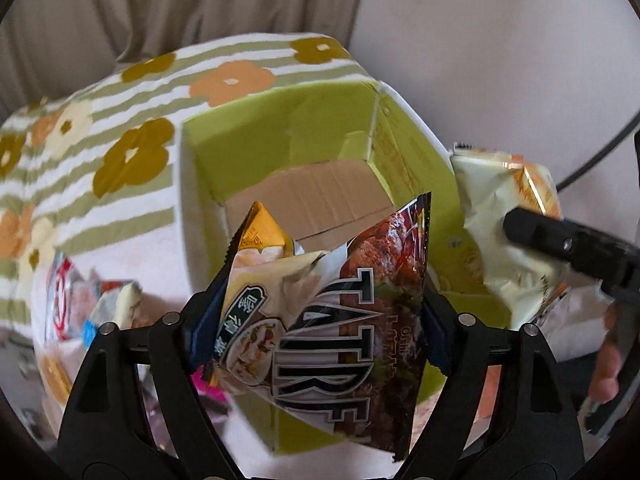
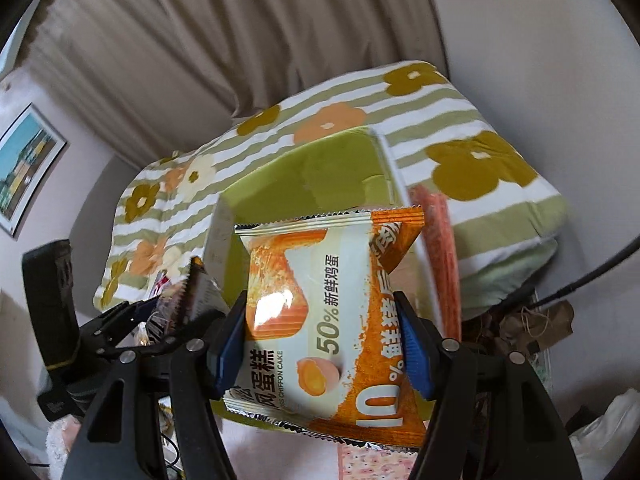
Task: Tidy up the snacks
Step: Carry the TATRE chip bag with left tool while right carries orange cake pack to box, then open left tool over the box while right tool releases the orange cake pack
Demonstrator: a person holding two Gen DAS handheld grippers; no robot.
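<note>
My left gripper [image 1: 316,320] is shut on two snack packets at once: a dark meat-print packet [image 1: 368,320] and a pale yellow-topped packet [image 1: 256,280], held over the near edge of an open green cardboard box [image 1: 312,128]. My right gripper [image 2: 324,332] is shut on an orange and white chiffon cake packet [image 2: 320,320], held above the same green box [image 2: 304,176]. In the left wrist view the right gripper [image 1: 560,240] and its cake packet [image 1: 500,216] show just right of the box. In the right wrist view the left gripper [image 2: 160,320] shows at the lower left with its packets.
The box sits on a bed with a green-striped flower blanket [image 1: 100,120]. Several loose snack packets [image 1: 80,304] lie on the blanket left of the box. An orange packet [image 2: 436,248] lies along the box's right side. Curtains [image 2: 200,40] and a wall stand behind.
</note>
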